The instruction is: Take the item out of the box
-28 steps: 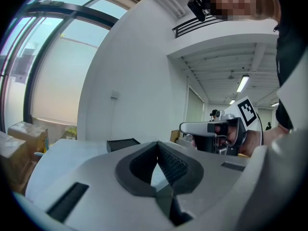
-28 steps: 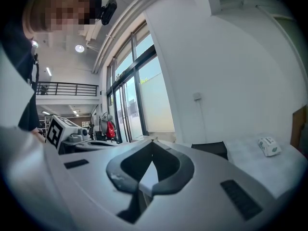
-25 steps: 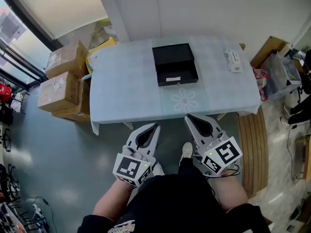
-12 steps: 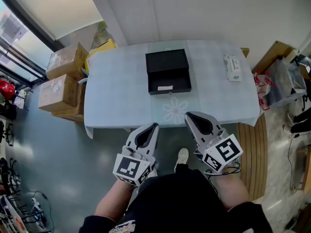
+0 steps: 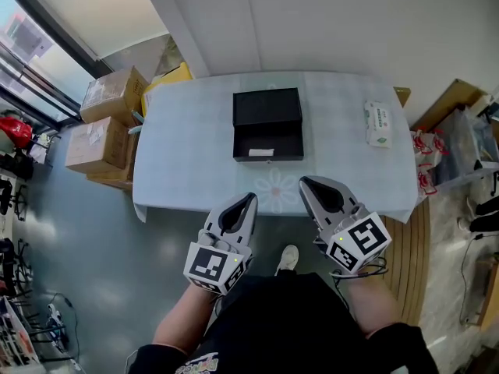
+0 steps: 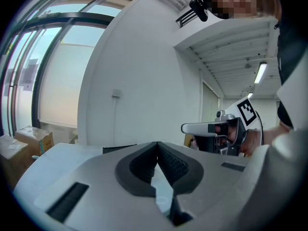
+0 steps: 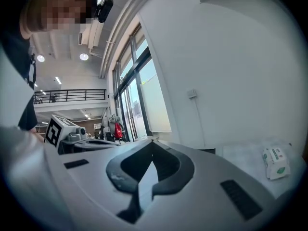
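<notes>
Both the left gripper (image 5: 249, 199) and the right gripper (image 5: 305, 181) have their jaws pressed together on nothing and hang over the near edge of the table (image 5: 187, 150). The open black box (image 5: 267, 106) sits mid-table toward the far edge, with the white item (image 5: 260, 153) lying flat in its nearer half. Reaching in without parting the jaws would likely strike the box's front wall and shove it along the cloth; the item looks thin, so it could slip the pinch.

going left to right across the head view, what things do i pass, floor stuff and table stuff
cardboard boxes → black box → white packet
</notes>
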A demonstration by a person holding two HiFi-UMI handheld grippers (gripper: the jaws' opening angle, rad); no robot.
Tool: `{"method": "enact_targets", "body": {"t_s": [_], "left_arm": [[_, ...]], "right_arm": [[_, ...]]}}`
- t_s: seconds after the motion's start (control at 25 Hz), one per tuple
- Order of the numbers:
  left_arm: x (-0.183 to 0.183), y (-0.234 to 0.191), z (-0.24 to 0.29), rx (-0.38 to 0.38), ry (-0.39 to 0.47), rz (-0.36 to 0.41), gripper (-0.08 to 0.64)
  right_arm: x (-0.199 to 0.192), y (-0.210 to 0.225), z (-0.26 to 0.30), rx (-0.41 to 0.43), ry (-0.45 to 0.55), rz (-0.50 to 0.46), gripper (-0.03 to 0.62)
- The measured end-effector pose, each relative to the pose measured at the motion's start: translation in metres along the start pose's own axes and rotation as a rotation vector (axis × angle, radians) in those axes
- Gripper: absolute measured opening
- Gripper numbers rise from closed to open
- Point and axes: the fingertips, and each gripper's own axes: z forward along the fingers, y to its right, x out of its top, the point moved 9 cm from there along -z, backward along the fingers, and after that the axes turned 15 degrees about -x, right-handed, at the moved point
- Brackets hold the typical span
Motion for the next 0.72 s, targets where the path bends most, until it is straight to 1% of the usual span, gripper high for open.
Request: {"method": "enact_targets", "body": {"t_s": [0.08, 0.16, 0.24, 0.4, 0.52, 0.72], "left_arm": [[0.001, -0.002, 0.006, 0.013, -0.002, 0.0, 0.008], [0.002, -0.004, 0.012, 0.02, -0.007, -0.001, 0.008], [0.002, -0.005, 0.019, 0.016, -0.016, -0.001, 0.008], [0.002, -0.013, 0.03, 0.004, -0.033, -0.002, 0.008], [0.002, -0.025, 0.037, -0.006, -0.047, -0.001, 0.008], [-0.004, -0.048, 0.046, -0.037, -0.079, -0.004, 0.008]], "right_arm": [[0.001, 0.006, 0.003, 0.013, -0.006, -0.007, 0.009], [0.003, 0.012, 0.007, 0.019, -0.004, 0.006, 0.009], [0.004, 0.017, 0.01, 0.017, -0.003, 0.017, 0.009], [0.006, 0.024, 0.014, 0.012, -0.019, -0.008, 0.009], [0.003, 0.028, 0.019, 0.001, -0.025, -0.001, 0.009], [0.001, 0.032, 0.032, -0.041, -0.029, 0.012, 0.009]]}}
